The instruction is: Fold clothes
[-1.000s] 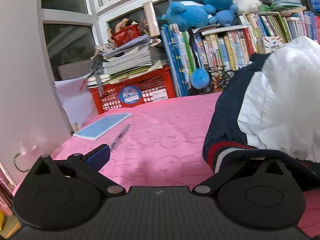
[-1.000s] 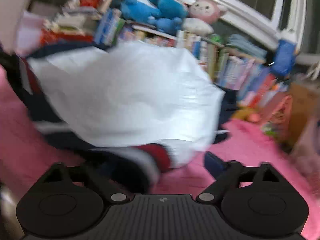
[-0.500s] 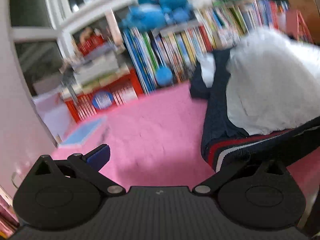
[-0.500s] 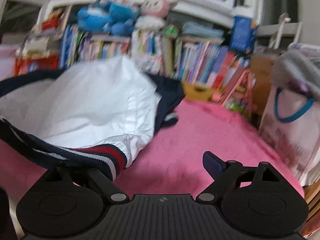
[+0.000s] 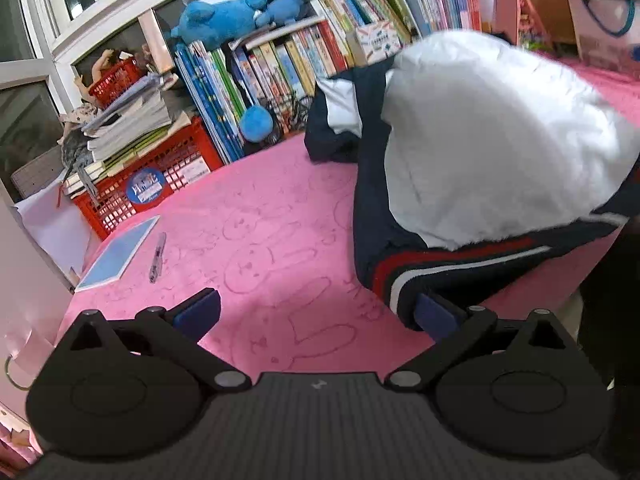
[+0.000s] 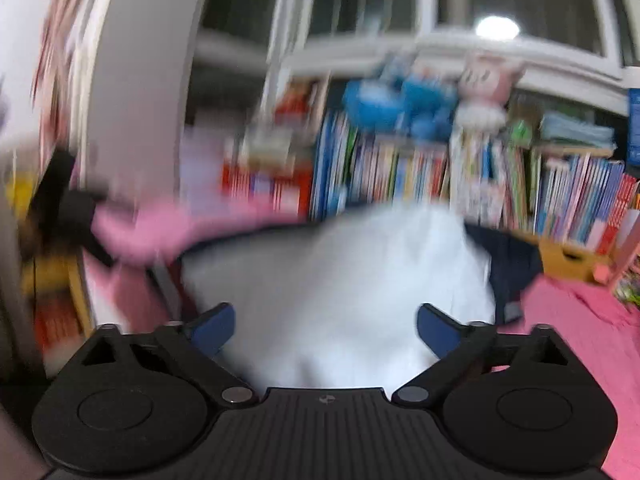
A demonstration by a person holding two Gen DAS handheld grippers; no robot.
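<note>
While the left gripper (image 5: 316,312) hangs low over the pink bed (image 5: 256,240), its jaws stand wide with nothing between them, though the right blue pad (image 5: 434,312) sits just against the striped hem of the jacket (image 5: 480,140). A second ago that hem lay across this gripper's right finger; now the pad shows clear beside it, so the cloth has been let go. In the right wrist view, which is badly blurred, the right gripper (image 6: 324,330) has its jaws opening to full width. White lining fills the space ahead of them, but the pads (image 6: 212,326) do not press on it. A second ago this gripper had the hem bunched at its left finger; it has since dropped it and swung round. The jacket now rests in a loose, puffed heap, white lining up, near the bed's front edge. One fold looks laid, and both grippers seem free for a fresh hold.
</note>
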